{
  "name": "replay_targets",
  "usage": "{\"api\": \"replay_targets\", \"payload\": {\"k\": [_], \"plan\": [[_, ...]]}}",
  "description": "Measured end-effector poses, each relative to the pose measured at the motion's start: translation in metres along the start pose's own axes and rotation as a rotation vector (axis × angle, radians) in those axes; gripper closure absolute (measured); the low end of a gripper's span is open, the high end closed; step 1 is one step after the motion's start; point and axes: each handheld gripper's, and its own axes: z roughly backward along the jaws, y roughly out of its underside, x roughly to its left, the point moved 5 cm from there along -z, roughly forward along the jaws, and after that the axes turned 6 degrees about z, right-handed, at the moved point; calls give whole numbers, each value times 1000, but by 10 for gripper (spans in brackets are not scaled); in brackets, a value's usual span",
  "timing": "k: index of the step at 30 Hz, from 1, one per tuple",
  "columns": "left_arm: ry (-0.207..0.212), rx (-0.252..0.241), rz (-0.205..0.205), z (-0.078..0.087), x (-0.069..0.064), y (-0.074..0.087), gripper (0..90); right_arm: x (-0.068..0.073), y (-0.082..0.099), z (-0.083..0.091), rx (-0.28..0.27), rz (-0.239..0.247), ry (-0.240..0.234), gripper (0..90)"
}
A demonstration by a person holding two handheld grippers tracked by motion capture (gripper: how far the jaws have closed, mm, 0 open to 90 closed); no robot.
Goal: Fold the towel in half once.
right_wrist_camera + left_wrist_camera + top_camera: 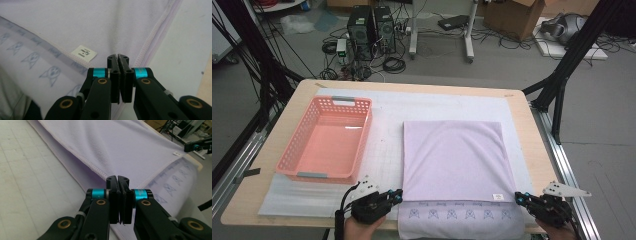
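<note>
Both hand-held grippers, left [398, 196] and right [518, 198], pinch the lilac square towel's [454, 157] lower corners; uneven lifting could skew the fold.

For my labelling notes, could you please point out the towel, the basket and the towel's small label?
towel [452, 155], high view, middle of folded top layer
basket [343, 102], high view, far rim
label [84, 53], right gripper view, its centre
</note>
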Motion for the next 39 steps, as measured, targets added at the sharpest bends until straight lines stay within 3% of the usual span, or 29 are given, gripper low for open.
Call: {"api": "replay_targets", "payload": {"k": [17, 22, 25, 27, 29, 34, 39], "plan": [[62, 43, -14, 42, -32, 45, 876, 49, 43, 47, 10, 19, -56, 887], [96, 84, -22, 45, -37, 56, 850, 60, 57, 53, 54, 28, -46, 877], [53, 33, -25, 38, -28, 43, 593, 53, 54, 48, 52, 8, -8, 681], [37, 0, -11, 34, -19, 31, 537, 46, 48, 46, 34, -7, 15, 641], [17, -37, -25, 26, -7, 15, 529, 39, 39, 41, 12, -4, 39, 634], [9, -97, -9, 0, 17, -19, 538, 13, 17, 21, -15, -5, 84, 649], [5, -98, -17, -25, 37, -43, 560, -21, -8, -7, -31, -34, 113, 699]]}}
